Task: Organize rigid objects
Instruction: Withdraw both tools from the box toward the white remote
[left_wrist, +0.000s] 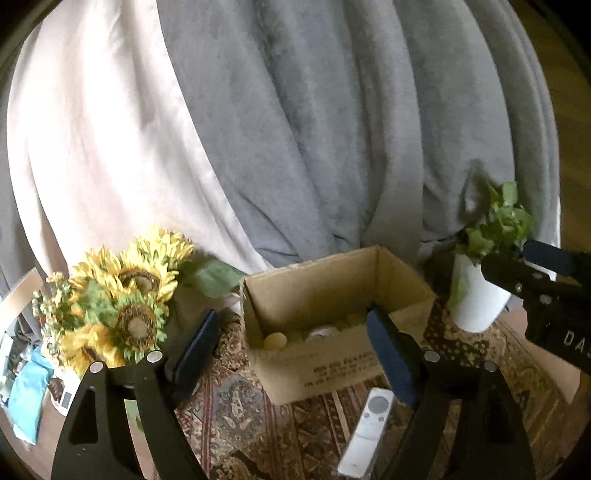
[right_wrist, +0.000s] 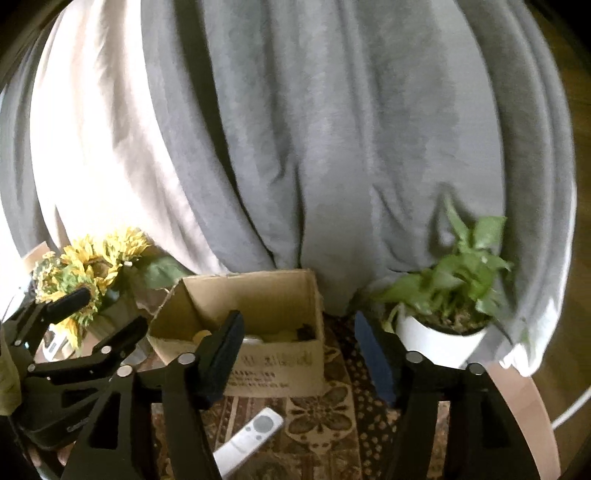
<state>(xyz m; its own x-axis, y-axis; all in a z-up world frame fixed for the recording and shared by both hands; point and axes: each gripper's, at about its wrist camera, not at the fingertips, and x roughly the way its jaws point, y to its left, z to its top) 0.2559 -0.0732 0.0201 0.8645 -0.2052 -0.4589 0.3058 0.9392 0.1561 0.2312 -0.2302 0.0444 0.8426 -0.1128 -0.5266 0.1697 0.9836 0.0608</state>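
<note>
An open cardboard box (left_wrist: 332, 354) stands on a patterned cloth (left_wrist: 240, 413) and holds several pale round objects (left_wrist: 275, 340). A white remote (left_wrist: 367, 430) lies on the cloth in front of the box. My left gripper (left_wrist: 295, 350) is open and empty, above the cloth, its fingers on either side of the box's front. The box (right_wrist: 273, 365) and the remote (right_wrist: 247, 443) also show in the right wrist view. My right gripper (right_wrist: 299, 354) is open and empty, just right of the box front. The left gripper (right_wrist: 96, 321) shows at the left of the right wrist view.
Artificial sunflowers (left_wrist: 122, 295) stand left of the box. A potted green plant in a white pot (right_wrist: 439, 332) stands right of it. Grey and white draped fabric (left_wrist: 295, 129) fills the background. Blue cloth and small items (left_wrist: 26, 398) lie at far left.
</note>
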